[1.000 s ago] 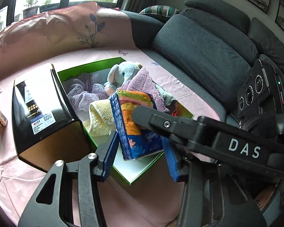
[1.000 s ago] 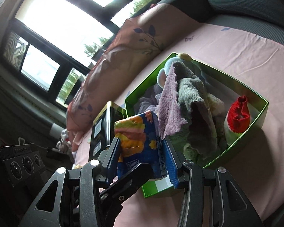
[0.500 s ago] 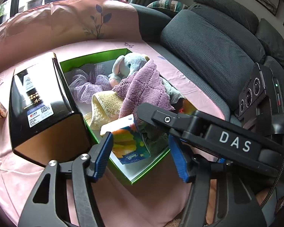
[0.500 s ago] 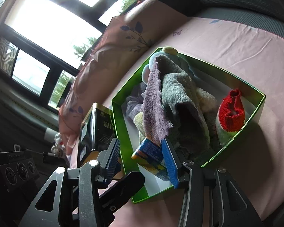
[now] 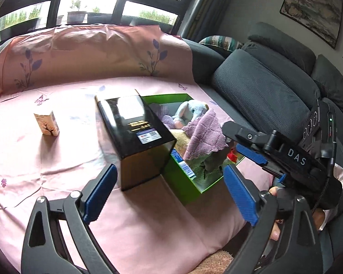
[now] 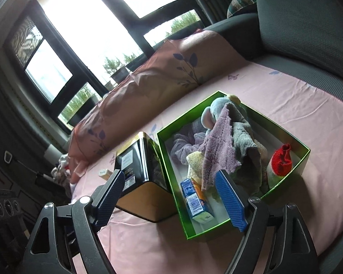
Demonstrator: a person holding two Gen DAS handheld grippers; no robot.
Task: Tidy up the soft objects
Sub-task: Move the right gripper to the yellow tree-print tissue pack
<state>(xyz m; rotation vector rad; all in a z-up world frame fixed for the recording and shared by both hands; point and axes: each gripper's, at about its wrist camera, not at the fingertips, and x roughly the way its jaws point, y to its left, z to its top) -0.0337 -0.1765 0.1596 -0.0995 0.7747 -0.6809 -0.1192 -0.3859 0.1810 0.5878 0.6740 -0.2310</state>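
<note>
- Both claws, left claw [image 5: 169,196] and right claw [image 6: 171,199], gape wide, holding nothing.
- Tissue pack [image 6: 195,202] lies inside the green box [image 6: 305,159], beside its near wall.
- Next, lift clear of the box rim without snagging the purple cloth [image 6: 219,150].

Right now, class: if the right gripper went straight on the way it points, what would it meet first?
Probably the green box: the open right gripper points at its near-left wall, with the black tin just left. Depth is unclear, so the tin's corner could come first.
</note>
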